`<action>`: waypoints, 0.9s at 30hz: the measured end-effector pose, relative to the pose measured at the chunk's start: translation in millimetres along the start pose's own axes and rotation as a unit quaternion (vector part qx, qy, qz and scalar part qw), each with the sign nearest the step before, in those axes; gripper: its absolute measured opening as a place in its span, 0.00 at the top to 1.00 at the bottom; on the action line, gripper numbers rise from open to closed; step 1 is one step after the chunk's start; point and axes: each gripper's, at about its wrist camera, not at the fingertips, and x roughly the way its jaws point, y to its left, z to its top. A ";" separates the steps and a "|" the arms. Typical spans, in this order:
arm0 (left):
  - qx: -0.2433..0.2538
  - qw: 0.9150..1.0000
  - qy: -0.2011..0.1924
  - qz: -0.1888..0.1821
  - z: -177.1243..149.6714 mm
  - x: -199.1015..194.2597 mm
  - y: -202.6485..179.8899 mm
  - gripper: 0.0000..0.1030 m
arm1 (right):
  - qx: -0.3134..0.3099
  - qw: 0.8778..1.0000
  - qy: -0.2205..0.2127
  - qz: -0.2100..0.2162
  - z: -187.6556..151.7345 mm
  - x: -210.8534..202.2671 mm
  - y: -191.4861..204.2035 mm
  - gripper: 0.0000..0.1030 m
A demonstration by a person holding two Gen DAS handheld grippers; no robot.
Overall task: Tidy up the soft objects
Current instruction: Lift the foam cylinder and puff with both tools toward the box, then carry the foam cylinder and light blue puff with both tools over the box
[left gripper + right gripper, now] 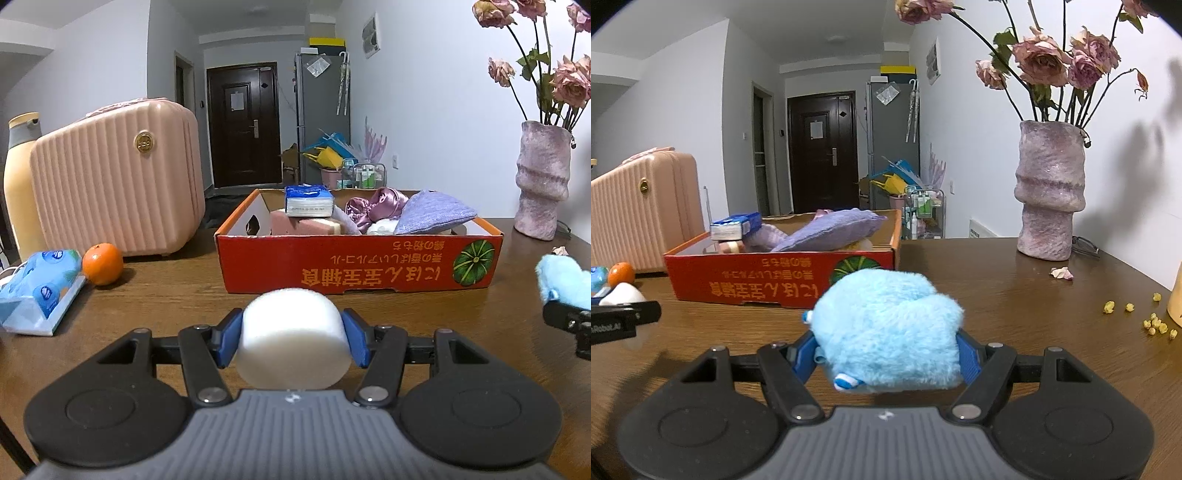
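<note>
The brown table (155, 295) lies bare between both grippers and the red cardboard box (354, 266), whose long printed side faces them, its open top already piled with soft things. The left gripper (293, 338) pinches a white foam cylinder (293, 339) across its curved sides, axis pointing toward the box. The right gripper (886, 349) clamps a fluffy blue plush (886, 328), held above the tabletop short of the box's near wall.

Bare wooden table (166, 295) lies open between the grippers and the red cardboard box (332, 266). Box top is open, but its inside is crowded with soft items (432, 214). Pink suitcase (114, 177) and orange (102, 263) block the left; vase (1051, 192) stands right, well apart from the box.
</note>
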 end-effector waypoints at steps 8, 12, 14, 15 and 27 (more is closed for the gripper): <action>-0.006 1.000 -0.010 0.004 -2.1 -15.8 -8.4 0.43 | -0.005 1.000 -0.008 0.015 -2.1 -8.7 20.2 0.30; -0.022 1.000 -0.010 0.009 -0.2 -18.5 -7.8 0.43 | -0.004 1.000 -0.015 0.023 -1.8 -12.1 30.9 0.30; -0.037 0.999 -0.006 0.012 1.8 -17.9 -6.1 0.43 | -0.003 1.000 -0.019 0.024 -1.5 -13.0 35.9 0.30; -0.044 0.999 -0.004 0.012 2.8 -17.3 -5.2 0.43 | -0.001 0.999 -0.024 0.022 -1.1 -13.8 38.1 0.30; -0.087 0.996 -0.018 0.021 19.3 -11.0 -2.9 0.43 | 0.018 0.998 -0.061 0.022 8.0 -9.8 50.3 0.30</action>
